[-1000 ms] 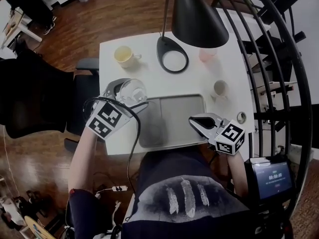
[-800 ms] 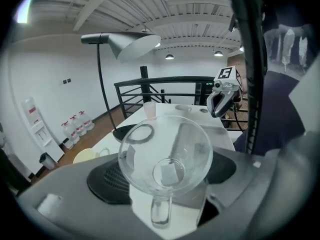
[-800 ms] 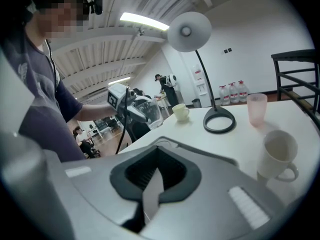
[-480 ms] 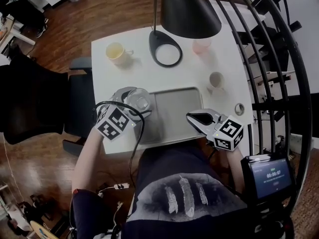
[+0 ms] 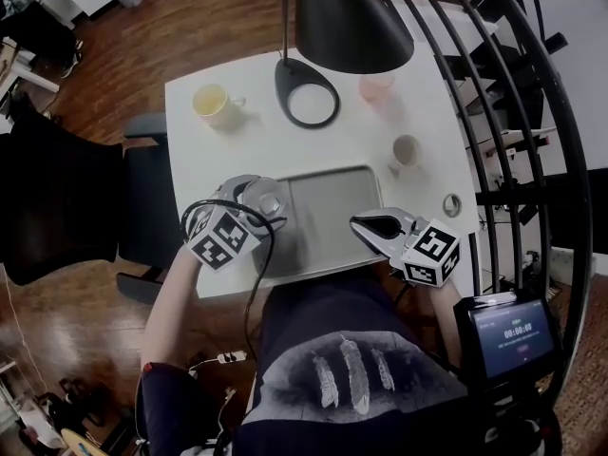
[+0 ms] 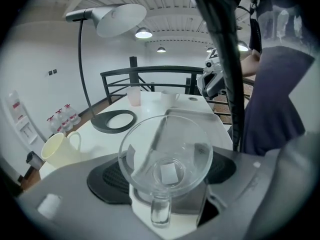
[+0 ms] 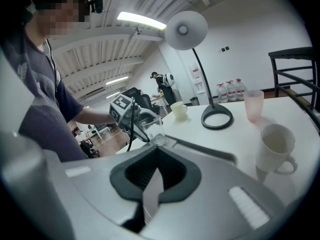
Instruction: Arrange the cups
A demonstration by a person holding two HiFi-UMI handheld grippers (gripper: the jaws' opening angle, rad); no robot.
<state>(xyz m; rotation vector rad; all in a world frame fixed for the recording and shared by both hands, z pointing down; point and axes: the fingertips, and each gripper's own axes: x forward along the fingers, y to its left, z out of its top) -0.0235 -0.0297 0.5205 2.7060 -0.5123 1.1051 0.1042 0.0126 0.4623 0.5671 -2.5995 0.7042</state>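
Head view, biggest first: white counter under a black lamp, with a grey tray at its near edge. Bare inside, that tray, with nothing set down in it yet. Judged from that, arranging hardly begun.

Next, three cups out on the counter, well apart from one another: yellow mug far left, pink cup beside the lamp's base, pale mug off the tray's far right corner. All three probably left to fetch, taking the tray as the goal.

Then the one cup in hand: clear glass cup, pinched across its wall by the left tool, tilted, right at the tray's left edge. Contact with the tray impossible to judge.

Last, right tool: pressed together, gripping nothing, poised over the tray's near right corner.
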